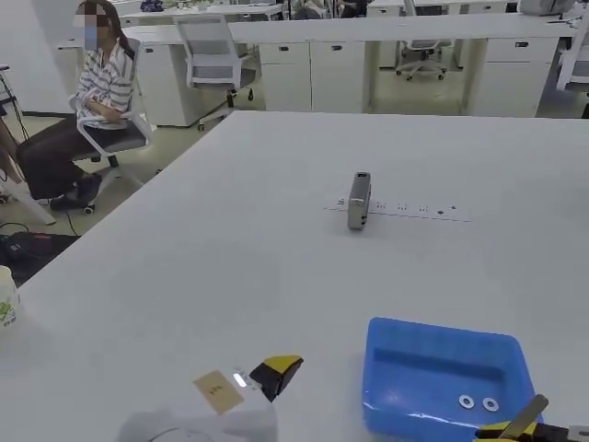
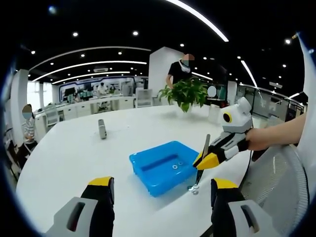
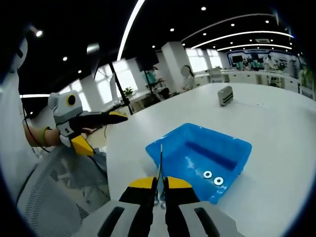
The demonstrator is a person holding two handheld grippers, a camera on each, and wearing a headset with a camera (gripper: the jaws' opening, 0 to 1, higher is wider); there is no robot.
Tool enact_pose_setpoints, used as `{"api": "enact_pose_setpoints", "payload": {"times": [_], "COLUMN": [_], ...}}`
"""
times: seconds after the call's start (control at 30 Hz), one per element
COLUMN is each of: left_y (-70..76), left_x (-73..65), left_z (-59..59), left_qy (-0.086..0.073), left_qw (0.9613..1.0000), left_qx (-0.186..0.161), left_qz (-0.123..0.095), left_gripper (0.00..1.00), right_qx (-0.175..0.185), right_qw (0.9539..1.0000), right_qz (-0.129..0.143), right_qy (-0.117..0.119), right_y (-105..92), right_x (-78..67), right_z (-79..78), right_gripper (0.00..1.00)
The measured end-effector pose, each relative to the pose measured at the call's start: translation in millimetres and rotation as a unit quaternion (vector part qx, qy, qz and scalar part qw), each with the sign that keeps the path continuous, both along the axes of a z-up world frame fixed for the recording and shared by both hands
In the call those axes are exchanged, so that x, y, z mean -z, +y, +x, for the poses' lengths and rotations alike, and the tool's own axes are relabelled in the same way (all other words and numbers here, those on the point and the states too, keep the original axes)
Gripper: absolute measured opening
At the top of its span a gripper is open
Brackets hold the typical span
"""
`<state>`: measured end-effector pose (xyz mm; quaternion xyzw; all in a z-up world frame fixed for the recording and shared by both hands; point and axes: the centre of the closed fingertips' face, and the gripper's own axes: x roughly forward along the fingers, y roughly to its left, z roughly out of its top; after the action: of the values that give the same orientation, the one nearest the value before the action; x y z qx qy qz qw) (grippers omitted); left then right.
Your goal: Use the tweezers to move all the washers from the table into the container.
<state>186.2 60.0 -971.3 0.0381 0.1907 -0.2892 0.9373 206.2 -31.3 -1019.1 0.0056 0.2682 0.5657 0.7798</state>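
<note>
Head view: blue container (image 1: 442,345) at the lower right of the white table (image 1: 230,258), holding two washers (image 1: 479,402) side by side near its front wall. Right gripper (image 1: 513,429) at the bottom edge, just beside the container's front right corner. Left gripper (image 1: 276,373) well off to the left, over bare table. Grey boxy device (image 1: 359,200) farther back, apart from all of it.

Left gripper view: own jaws spread wide, with nothing between them. Opposite, the right gripper pinching the tweezers (image 2: 204,157), tips pointed down at a small cluster of loose washers (image 2: 193,188) on the table just beside the container's near wall. Hold on any one of them: impossible to tell at this size.

Right gripper view: own jaws pressed tight on the tweezers, the thin blade rising between them toward the container's rim. Two washers flat on the blue floor beyond. Loose washers glimpsed low down between the jaws.

Step in hand, by judgement: picking the next washer off the table, with two already delivered. Next move calls for nipping a single washer by its edge, lifting it clear of the wall, carrying it over the rim and easing off to drop it. No call for the left gripper.
</note>
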Motion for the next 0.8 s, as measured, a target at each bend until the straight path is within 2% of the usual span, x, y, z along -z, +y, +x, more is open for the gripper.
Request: {"api": "enact_pose_setpoints", "payload": {"times": [0.8], "left_y": [0.6], "left_x": [4.1], "left_z": [-0.5], "left_qy": [0.005], "left_qw": [0.9999], "left_qx": [0.003], "left_qz": [0.01], "left_gripper": [0.79], "right_qx": [-0.024], "right_qw": [0.9986], "right_qz": [-0.042], "right_qy": [-0.021], "right_y": [-0.2], "right_x": [13.9], "right_z": [-3.7], "right_gripper": [0.04]}}
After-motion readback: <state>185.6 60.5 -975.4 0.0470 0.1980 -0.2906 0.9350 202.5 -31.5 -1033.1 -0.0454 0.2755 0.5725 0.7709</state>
